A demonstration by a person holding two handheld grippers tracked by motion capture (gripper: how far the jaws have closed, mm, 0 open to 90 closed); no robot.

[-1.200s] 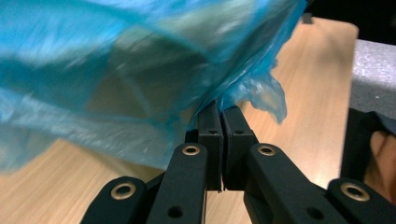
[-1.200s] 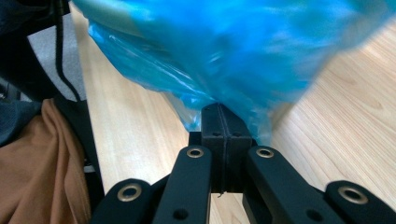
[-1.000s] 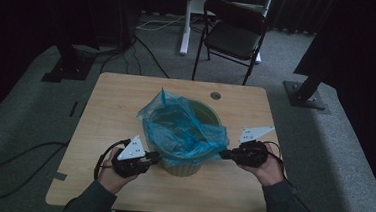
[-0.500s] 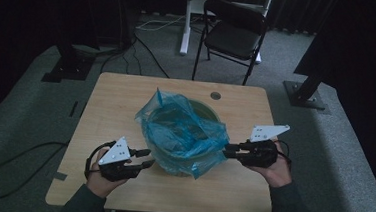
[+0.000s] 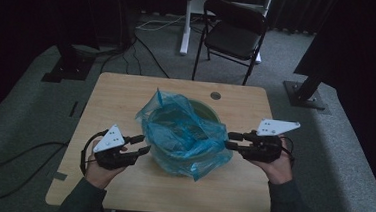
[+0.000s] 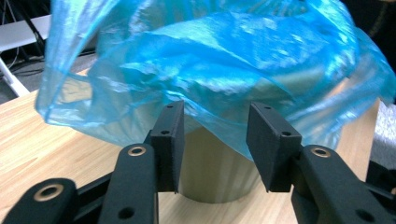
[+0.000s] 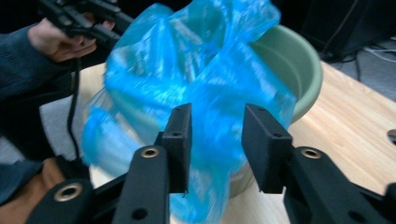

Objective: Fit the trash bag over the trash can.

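Note:
A pale green round bin (image 5: 206, 111) stands mid-table with a crumpled blue plastic bag (image 5: 184, 136) draped in and over it. My left gripper (image 5: 140, 145) is just left of the bin and my right gripper (image 5: 231, 140) just right of it, both pointing inward. Both sets of jaws have just been opening. In the left gripper view my left gripper (image 6: 215, 135) stands open, with the bag's hem (image 6: 210, 60) hanging beyond the tips and the bin wall (image 6: 215, 177) behind. In the right gripper view my right gripper (image 7: 217, 140) is open; blue film (image 7: 187, 60) shows in the gap, unpinched.
The light wooden table (image 5: 121, 96) has a round cable hole (image 5: 215, 95) near its far edge. A black folding chair (image 5: 236, 34) stands beyond the table. Cables and stand bases (image 5: 65, 70) lie on the grey floor at the left.
Both grippers, shut on the bag close to the bin a second ago, have opened and drawn outward. The bag now lies wider over the bin's rim.

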